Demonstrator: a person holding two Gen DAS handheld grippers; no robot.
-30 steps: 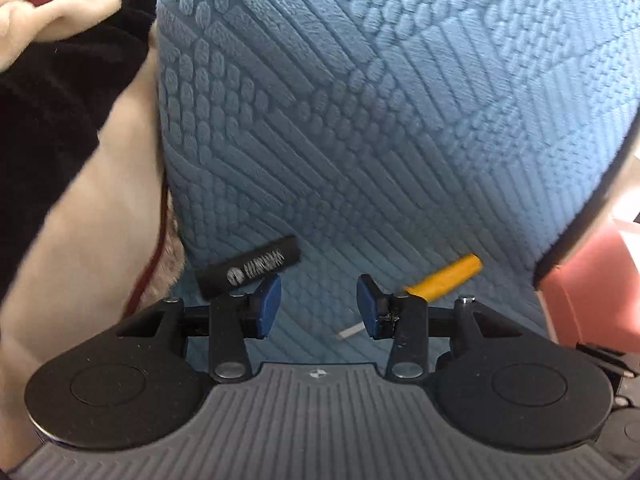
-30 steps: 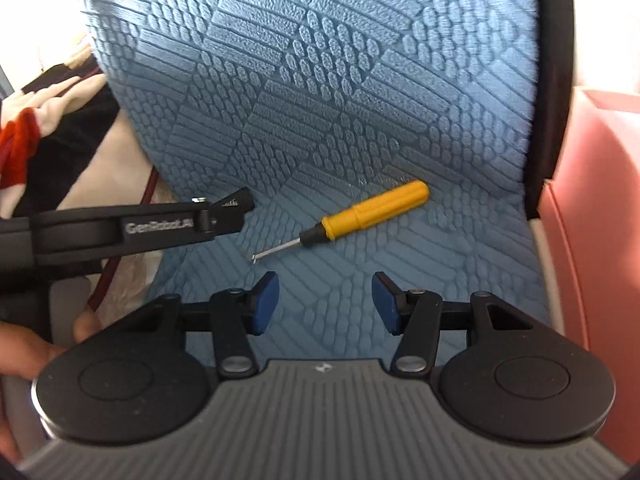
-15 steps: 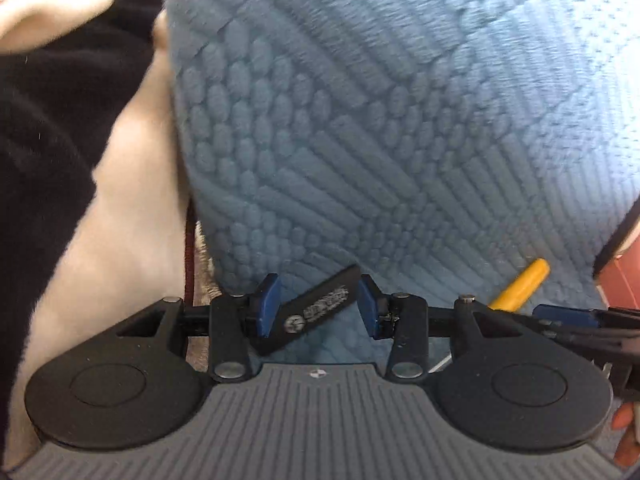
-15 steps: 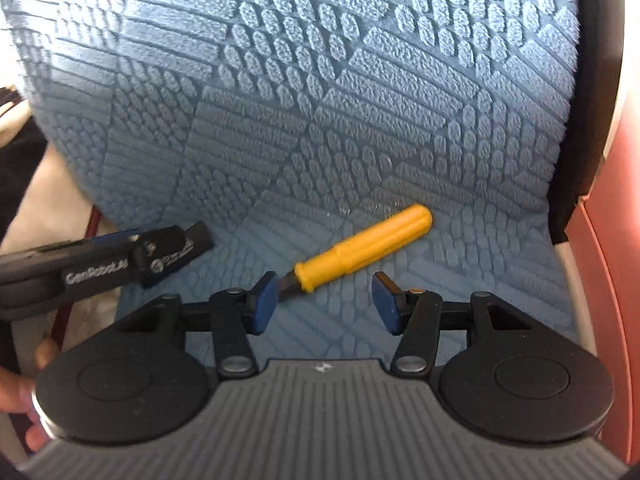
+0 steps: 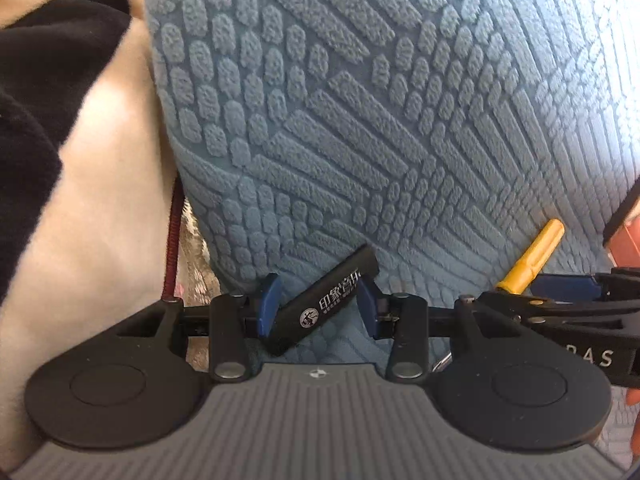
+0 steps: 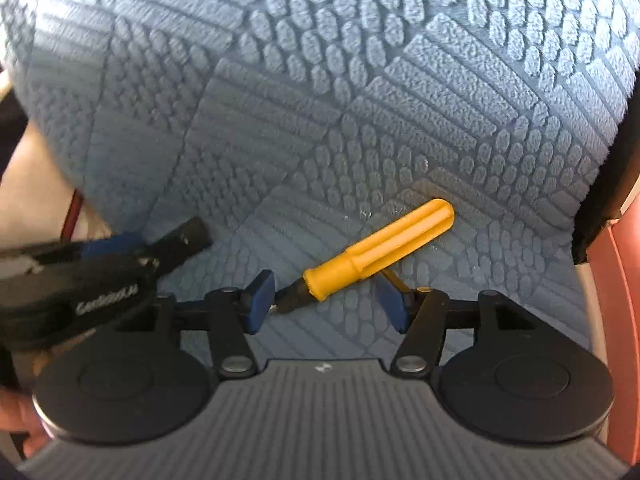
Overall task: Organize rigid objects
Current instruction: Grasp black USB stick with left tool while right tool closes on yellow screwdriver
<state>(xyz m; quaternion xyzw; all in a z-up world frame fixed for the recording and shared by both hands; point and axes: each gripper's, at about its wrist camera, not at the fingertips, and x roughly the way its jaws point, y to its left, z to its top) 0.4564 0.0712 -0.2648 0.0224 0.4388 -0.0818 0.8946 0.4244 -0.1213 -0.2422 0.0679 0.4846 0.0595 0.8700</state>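
Left gripper agape around black stick, white Chinese print; right gripper agape around yellow screwdriver; blue mat bare beyond.

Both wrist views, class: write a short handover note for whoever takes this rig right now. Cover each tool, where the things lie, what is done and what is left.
Left tool: open, fingers straddling the black stick, which lies slanted on the blue mat; not clamped.
Right tool: open, around the metal end of the yellow screwdriver, also lying on the mat.
Done: both tools lined up on their things.
Left: close both, lift, and put the things away. A red bin edge shows on the right.
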